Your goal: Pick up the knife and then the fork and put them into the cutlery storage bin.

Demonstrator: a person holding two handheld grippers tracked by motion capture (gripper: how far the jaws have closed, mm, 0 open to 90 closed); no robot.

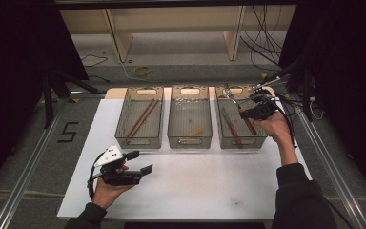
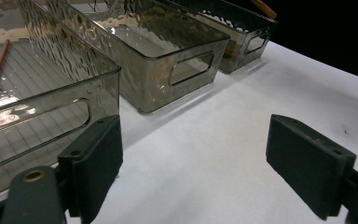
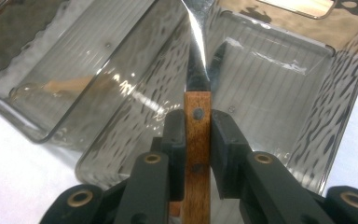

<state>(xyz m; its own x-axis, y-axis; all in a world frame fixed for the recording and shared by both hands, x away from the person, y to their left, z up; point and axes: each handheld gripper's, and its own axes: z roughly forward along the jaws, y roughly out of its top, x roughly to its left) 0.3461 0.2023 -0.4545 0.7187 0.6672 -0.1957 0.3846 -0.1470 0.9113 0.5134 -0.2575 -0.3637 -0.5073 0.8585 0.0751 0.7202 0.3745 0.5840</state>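
Wooden-handled knife (image 3: 198, 140) is clamped tight in your right gripper (image 3: 198, 135), blade pointing into the smoky plastic bin (image 1: 240, 138) at the right end of the white mat (image 1: 195, 186). Your left gripper (image 2: 193, 158) sits wide open, holding nothing, near the mat's front left corner.

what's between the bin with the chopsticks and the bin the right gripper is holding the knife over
A third clear bin, the middle bin, stands between the chopstick bin and the right bin, as the high view shows. A small wooden piece lies in it.
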